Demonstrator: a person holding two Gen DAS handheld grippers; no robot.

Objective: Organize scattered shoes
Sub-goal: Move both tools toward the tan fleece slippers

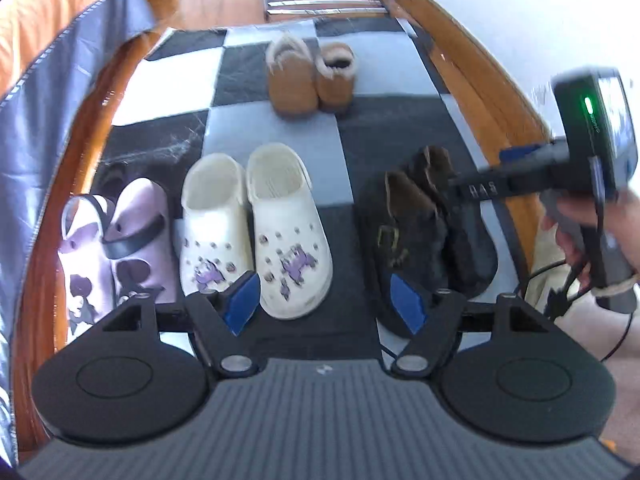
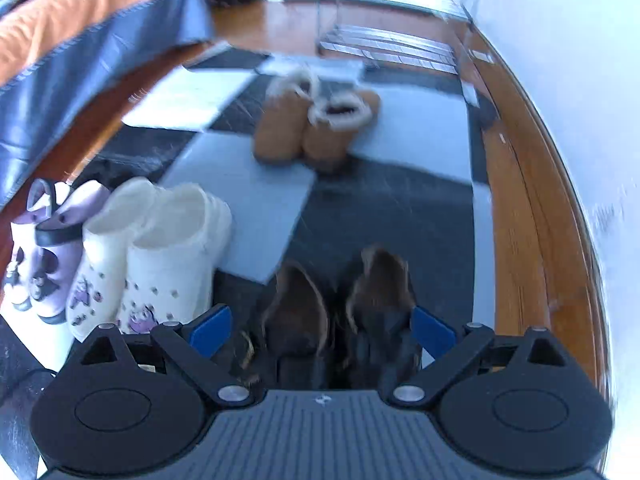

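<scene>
Four pairs stand on the checkered mat (image 1: 280,152), each pair side by side: lilac clogs (image 1: 116,248) lower left, white clogs (image 1: 256,224) centre, dark brown shoes (image 1: 424,232) right, tan fur-lined slippers (image 1: 310,76) farther up the frame. Sorting looks nearly finished; at most the tan slippers could join the front row.

Left gripper (image 1: 324,304): jaws apart, empty, above the white clogs. Right gripper (image 2: 322,330): jaws apart, the dark pair between them, pads not pressing as far as shows.

Only the left view shows the person's hand (image 1: 584,236) on the right tool. The right view shows the dark shoes' open tops close up.
</scene>
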